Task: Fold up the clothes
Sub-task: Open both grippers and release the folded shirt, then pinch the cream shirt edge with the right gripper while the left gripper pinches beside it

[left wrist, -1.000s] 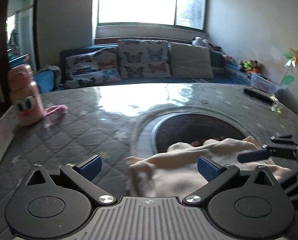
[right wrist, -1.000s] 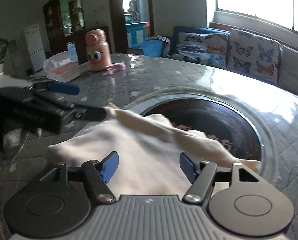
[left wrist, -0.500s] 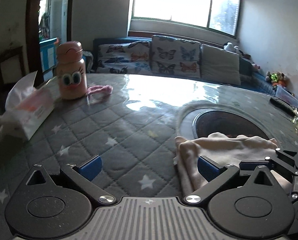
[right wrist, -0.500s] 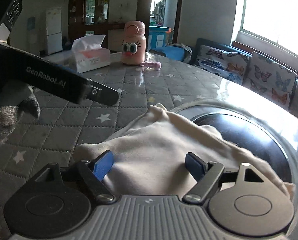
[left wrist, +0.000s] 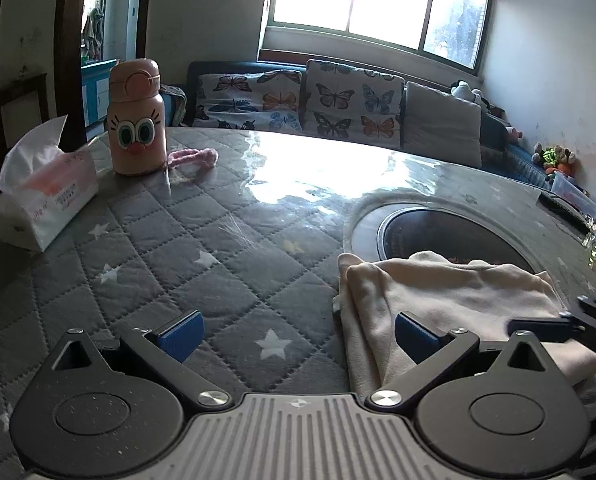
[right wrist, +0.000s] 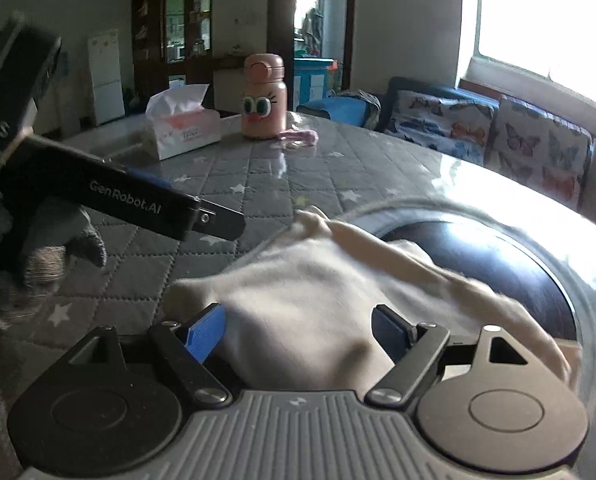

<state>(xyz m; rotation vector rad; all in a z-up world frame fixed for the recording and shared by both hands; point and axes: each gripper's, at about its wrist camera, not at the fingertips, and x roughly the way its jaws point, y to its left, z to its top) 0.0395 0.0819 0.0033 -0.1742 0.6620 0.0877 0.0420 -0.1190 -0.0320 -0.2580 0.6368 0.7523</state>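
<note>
A cream garment lies folded on the round quilted table, partly over the dark round inset. It also shows in the right wrist view. My left gripper is open and empty, its right finger over the garment's left edge. My right gripper is open, low over the garment with its fingers at either side of the cloth. The left gripper's body shows at the left of the right wrist view.
A pink bottle with cartoon eyes, a tissue box and a pink cloth scrap stand at the table's far left. A sofa with butterfly cushions lies beyond the table. A dark remote lies at the right edge.
My left gripper has swung left and pulled back off the garment, bringing the bottle and tissue box into view. My right gripper has dropped closer to the garment.
</note>
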